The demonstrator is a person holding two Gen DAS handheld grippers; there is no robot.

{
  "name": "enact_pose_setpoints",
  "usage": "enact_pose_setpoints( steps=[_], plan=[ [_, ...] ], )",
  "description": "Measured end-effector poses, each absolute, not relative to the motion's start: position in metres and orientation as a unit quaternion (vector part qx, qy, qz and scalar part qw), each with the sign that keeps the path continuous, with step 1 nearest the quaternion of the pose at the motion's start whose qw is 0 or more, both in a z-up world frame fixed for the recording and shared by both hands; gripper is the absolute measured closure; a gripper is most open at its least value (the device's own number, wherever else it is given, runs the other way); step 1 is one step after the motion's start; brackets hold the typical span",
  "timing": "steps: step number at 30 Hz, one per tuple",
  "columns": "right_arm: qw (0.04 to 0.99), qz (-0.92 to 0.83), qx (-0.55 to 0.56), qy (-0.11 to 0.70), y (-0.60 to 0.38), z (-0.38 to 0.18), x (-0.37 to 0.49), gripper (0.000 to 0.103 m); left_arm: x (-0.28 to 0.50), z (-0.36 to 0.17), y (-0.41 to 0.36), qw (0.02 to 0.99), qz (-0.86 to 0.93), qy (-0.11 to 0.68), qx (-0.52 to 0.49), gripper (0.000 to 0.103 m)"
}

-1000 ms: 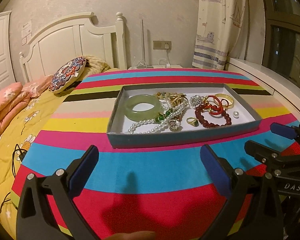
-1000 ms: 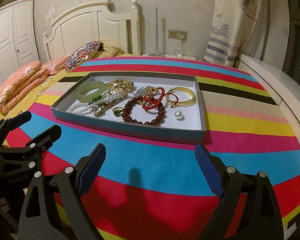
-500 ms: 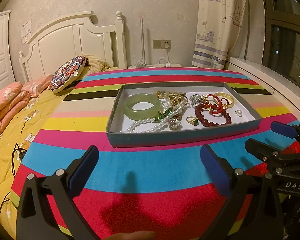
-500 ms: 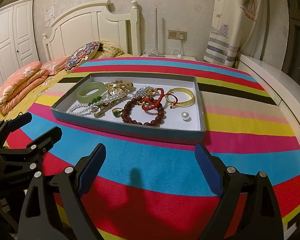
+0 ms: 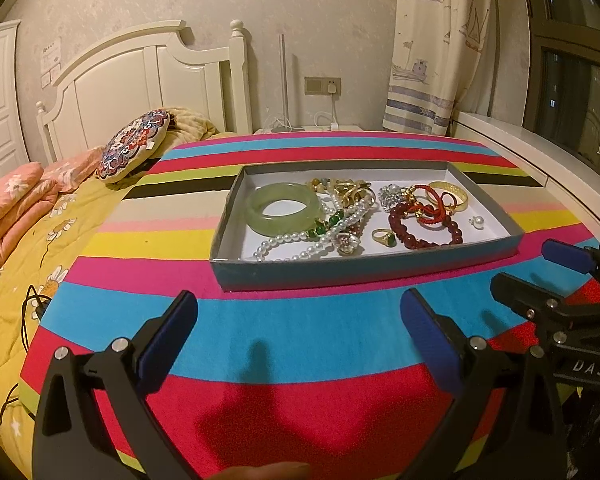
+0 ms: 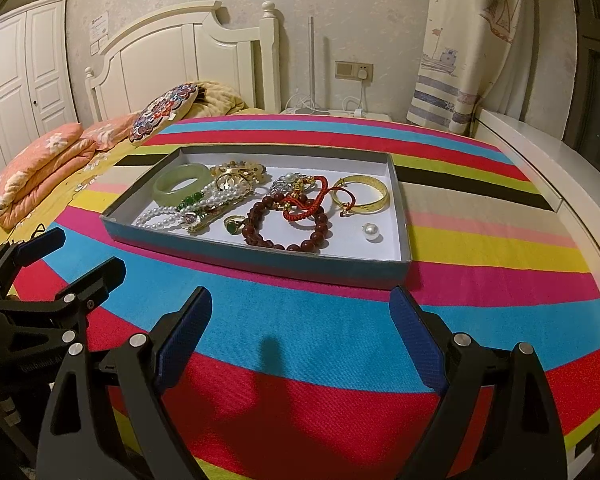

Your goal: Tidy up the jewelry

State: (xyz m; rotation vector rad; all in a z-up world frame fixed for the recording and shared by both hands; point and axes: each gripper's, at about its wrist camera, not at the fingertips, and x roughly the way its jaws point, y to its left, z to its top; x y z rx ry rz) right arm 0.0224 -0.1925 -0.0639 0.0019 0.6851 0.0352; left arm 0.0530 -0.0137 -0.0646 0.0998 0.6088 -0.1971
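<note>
Bedroom with white headboard (image 5: 140, 80), striped tabletop (image 5: 300, 332) under my tools, left tool (image 5: 300, 316) and right tool (image 6: 300, 312) both spread apart and empty, grey tray (image 6: 260, 256) of jewelry (image 6: 288, 216) just ahead of both, loose pearl (image 6: 369, 231) ahead of my right tool.

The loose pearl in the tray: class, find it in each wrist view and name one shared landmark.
Left wrist: loose pearl lies right of centre, near the tray's right wall.
Right wrist: loose pearl lies centre-right, beside the near right corner.
Shared landmark: gold bangle just behind it.
</note>
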Motion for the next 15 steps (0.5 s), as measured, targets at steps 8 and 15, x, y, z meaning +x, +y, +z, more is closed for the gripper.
enact_pose_setpoints(
  steps=[8, 15],
  plan=[
    [0.942, 0.016, 0.001, 0.336, -0.1936, -0.0644, 0.0231, 0.017, 0.0528, -0.0651, -0.0129, 0.947, -0.097, 0.301, 0.048, 0.002],
    [0.942, 0.015, 0.001, 0.336, -0.1944, -0.0644, 0.0232, 0.017, 0.0527, -0.0651, -0.0125, 0.947, -0.097, 0.302, 0.047, 0.002]
  ],
)
